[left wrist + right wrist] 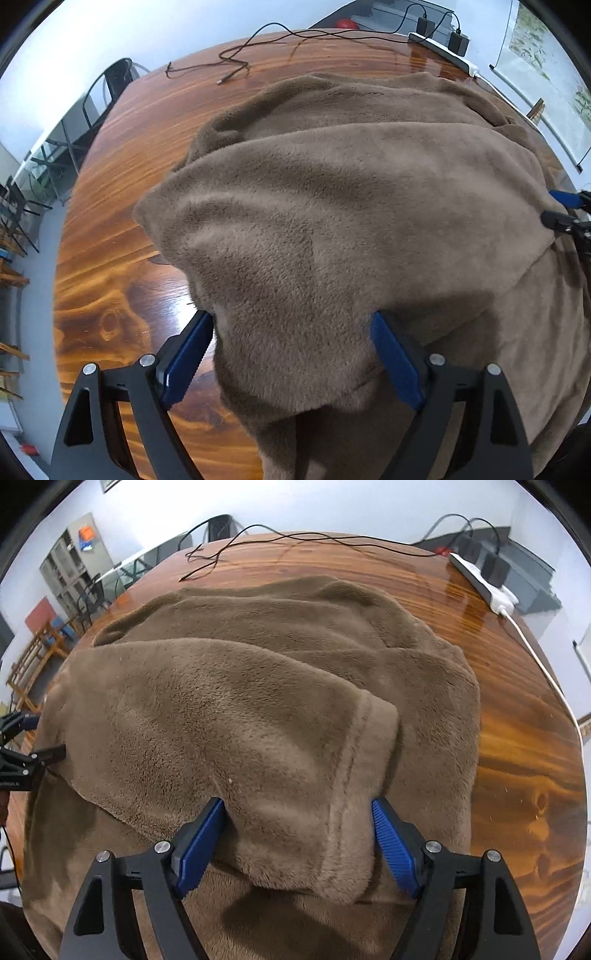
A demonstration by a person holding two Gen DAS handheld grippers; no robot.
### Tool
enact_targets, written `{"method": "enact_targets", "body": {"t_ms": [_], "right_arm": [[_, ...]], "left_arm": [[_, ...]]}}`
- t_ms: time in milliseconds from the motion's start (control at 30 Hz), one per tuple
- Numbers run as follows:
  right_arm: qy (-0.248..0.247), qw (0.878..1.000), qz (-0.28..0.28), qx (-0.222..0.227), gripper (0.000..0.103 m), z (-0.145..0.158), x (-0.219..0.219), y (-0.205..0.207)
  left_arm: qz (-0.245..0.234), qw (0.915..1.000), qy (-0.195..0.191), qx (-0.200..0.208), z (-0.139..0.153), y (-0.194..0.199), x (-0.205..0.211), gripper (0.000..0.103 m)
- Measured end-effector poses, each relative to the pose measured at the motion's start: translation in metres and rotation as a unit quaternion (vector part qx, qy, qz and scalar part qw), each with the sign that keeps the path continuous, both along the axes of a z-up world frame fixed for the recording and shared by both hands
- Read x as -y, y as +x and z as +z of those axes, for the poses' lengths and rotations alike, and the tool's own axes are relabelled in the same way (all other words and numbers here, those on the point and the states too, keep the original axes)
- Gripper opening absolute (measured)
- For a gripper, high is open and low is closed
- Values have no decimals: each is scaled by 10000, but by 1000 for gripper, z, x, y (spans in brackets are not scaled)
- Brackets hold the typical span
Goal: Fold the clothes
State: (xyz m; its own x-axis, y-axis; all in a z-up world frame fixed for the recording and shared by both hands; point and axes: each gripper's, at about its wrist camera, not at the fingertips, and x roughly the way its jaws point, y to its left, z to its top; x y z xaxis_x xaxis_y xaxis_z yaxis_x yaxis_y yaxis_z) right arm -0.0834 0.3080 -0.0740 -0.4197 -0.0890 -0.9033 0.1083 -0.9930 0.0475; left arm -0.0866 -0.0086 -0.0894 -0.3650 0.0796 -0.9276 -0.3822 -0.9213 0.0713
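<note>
A brown fleece garment (332, 206) lies spread over a glossy wooden table (122, 206), with one layer folded over the rest. The left gripper (291, 354) points steeply down at the fold's left end, its jaws standing wide. A rounded lump of fleece lies between the blue pads (188, 354); the fabric seems to brush the pads, but they do not pinch it. The right gripper (299, 842) is also spread wide over the fold's right end, where a stitched hem (351, 760) runs down between its fingers (395, 845); the fleece sits loose in the gap, not clamped. At the table's far side lie a thin black cable (236, 542) and a white power strip (480, 579) with black adapters plugged in.
</note>
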Motion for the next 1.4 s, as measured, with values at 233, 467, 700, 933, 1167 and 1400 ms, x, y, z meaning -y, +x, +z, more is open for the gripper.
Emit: {"method": "enact_targets", "body": {"t_ms": [233,467,700,933,1167,1400], "right_arm": [[-87,9995,279,-122,81,24,13,61],[73,9973,582,431,81,-8,34,98],[436,9967,548,417,103,-21,49,108],[418,9978,409,317,103,-20,48,114],[396,9985,344,173,103,-17,46,120],[512,9961,175,-692,103,24,33,164]], "left_arm": [[-212,9997,102,9,9,33,0,90],[-126,9996,-242,33,-5,51,-5,90],[92,9997,-196,82,-1,72,2,90],[21,9997,-146,-207,23,117,5,90],[60,9993,-67,-372,42,168,8,90],[73,9992,-66,-387,41,210,9,90]]}}
